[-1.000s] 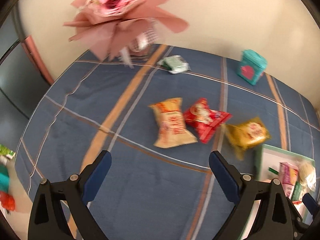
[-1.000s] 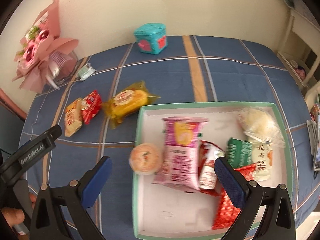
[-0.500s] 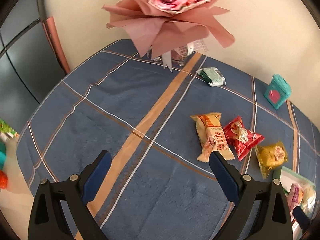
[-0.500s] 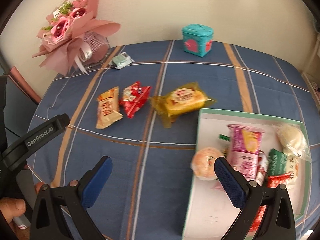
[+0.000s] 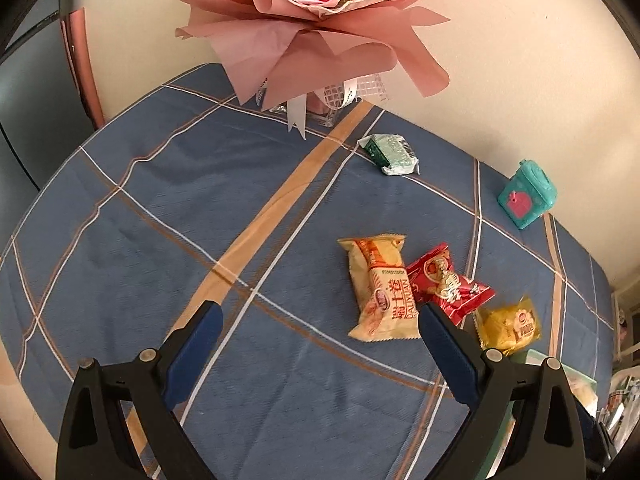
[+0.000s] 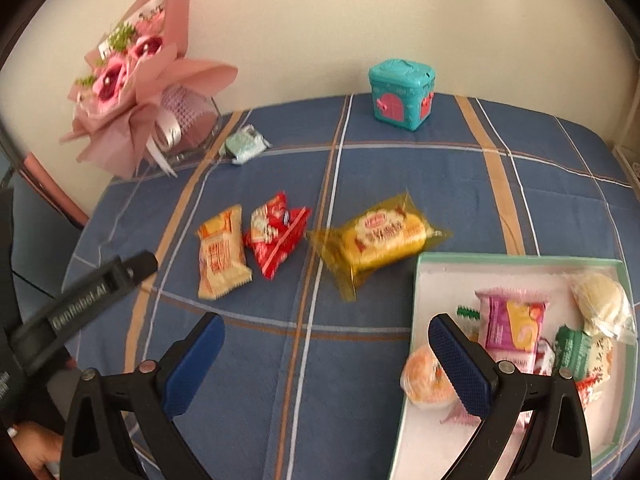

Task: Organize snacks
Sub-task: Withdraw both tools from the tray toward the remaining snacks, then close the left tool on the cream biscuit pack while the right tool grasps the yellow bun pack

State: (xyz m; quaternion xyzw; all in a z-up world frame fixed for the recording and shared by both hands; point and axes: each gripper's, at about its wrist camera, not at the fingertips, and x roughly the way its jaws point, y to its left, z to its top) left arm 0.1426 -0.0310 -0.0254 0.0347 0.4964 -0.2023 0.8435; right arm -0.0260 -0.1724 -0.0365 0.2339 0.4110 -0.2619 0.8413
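Task looks partly done: tray (image 6: pixel 416 280), at the right gripper's (image 6: pixel 326 364) right fingertip, already holds about six or seven snacks, overlap blocks an exact count. Four packets left on the table (image 6: pixel 400 168), all ahead of both grippers: beige packet (image 6: pixel 221 253), red packet (image 6: pixel 276 233), yellow packet (image 6: pixel 380 236), and far ahead a green packet (image 6: pixel 245 145). Left gripper (image 5: pixel 318 350) and right gripper both wide open, holding nothing
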